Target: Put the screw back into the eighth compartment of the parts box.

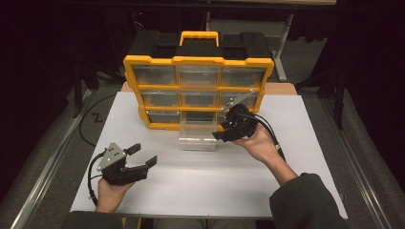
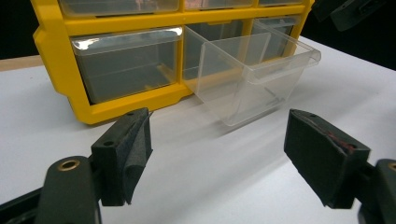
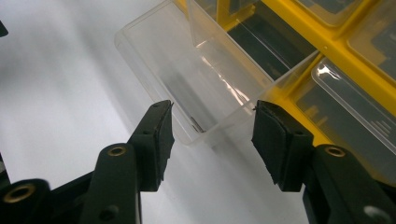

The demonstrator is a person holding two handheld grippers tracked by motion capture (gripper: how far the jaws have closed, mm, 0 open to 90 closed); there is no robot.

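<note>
I inspected the scene from my position at the white table (image 1: 296, 157). The yellow organiser (image 1: 198, 90) stood upright at the far half of the table, its clear drawers in three rows. The clear drawer (image 1: 197, 137) of the bottom row's middle slot was drawn well out, its front end resting on the table, its back end still in the frame. The inside showed little; one small dark item lay near a bottom corner, too small for me to identify.

My right gripper (image 1: 224, 134) sat just beside the drawer's right front corner, close against the organiser's lower right. Its jaws stood partly apart with nothing between the pads; in the right gripper view the drawer's corner (image 3: 196, 93) lay just beyond the fingertips (image 3: 161, 135), not touched.

My left gripper (image 1: 143, 155) was held low over the table near its front left, well apart from the drawer. Its jaws were wide apart and held nothing; the left gripper view showed the drawer (image 2: 252, 79) beyond them and bare table between the pads (image 2: 133, 149).
</note>
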